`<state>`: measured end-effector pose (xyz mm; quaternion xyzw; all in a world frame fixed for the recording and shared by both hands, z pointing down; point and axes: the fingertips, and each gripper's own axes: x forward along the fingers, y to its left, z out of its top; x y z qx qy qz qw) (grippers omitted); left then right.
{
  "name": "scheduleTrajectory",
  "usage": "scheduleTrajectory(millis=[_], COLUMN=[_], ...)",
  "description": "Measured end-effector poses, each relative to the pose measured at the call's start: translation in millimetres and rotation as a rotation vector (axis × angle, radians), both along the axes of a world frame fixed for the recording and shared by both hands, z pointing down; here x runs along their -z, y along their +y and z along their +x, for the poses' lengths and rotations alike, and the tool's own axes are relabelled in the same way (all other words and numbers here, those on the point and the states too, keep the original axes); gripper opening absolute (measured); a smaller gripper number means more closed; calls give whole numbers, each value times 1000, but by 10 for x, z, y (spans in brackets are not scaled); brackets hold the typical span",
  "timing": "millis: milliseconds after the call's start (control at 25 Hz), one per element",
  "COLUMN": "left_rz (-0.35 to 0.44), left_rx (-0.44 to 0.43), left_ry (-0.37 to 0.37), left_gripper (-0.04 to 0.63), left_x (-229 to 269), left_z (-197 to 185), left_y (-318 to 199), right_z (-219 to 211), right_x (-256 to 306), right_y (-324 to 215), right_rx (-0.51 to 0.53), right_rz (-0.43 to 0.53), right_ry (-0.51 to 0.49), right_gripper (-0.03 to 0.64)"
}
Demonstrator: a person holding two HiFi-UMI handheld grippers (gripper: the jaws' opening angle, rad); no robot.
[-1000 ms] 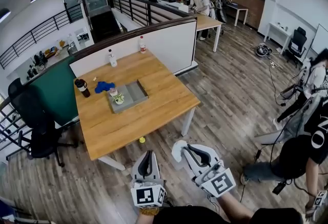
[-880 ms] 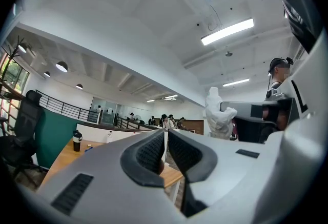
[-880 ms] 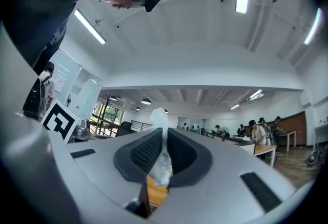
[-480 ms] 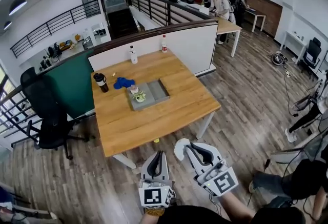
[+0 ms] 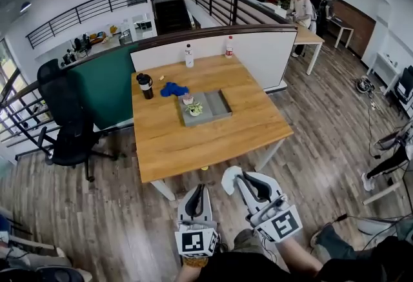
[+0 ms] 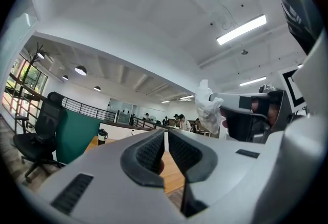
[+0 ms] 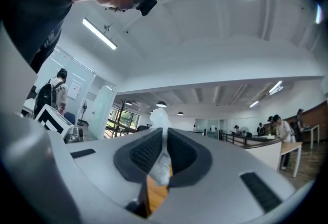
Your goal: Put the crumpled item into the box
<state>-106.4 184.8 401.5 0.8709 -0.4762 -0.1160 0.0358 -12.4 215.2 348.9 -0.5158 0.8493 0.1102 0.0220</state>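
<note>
beyond the crumpled item (image 5: 228,184), table (image 5: 213,139) now centred

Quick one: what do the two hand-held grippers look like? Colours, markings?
The left hand-held gripper and right hand-held gripper are light grey moulded shells with dark ribbed pads lining the jaws. Each carries a white cube with black square markers.

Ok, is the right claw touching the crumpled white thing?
Touching. The right gripper view shows the right claw with its jaws shut on the crumpled white item, which pokes out past them.
</note>
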Motion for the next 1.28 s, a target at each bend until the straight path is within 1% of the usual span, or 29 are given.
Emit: scheduleTrajectory(millis=[280,480,600,640,760,840,960,1080,1280], left_rz=[-7,2,9,9,12,28,51,51,29], left_rx=[5,27,29,29,28,24,-3,-25,-49], left_ry=[-16,-24,-39,-46,-67,-87,-111,-124,-151], left_gripper=[41,41,41,41,41,41,41,41,41], left_x=[-86,-18,-17,-22,-23,30,113,135,137], left_z=[23,53,113,137,231,319,484,612,752], left_y=[-7,-73,-90,-114,-189,-224,-238,-238,-301], right_z=[19,72,137,159,229,289,409,529,655], right_x=[-53,24,-30,-30,106,154,114,6,10], right_y=[-108,-180,-235,-265,-334,-365,-415,-447,-532], right_rx=[10,26,32,33,34,33,25,17,9], right_rz=[-11,12,4,9,64,75,40,-8,-28], right_ry=[-4,-14,-21,-26,-57,-67,-72,-66,-106], right_gripper=[37,37,37,37,37,37,37,37,37])
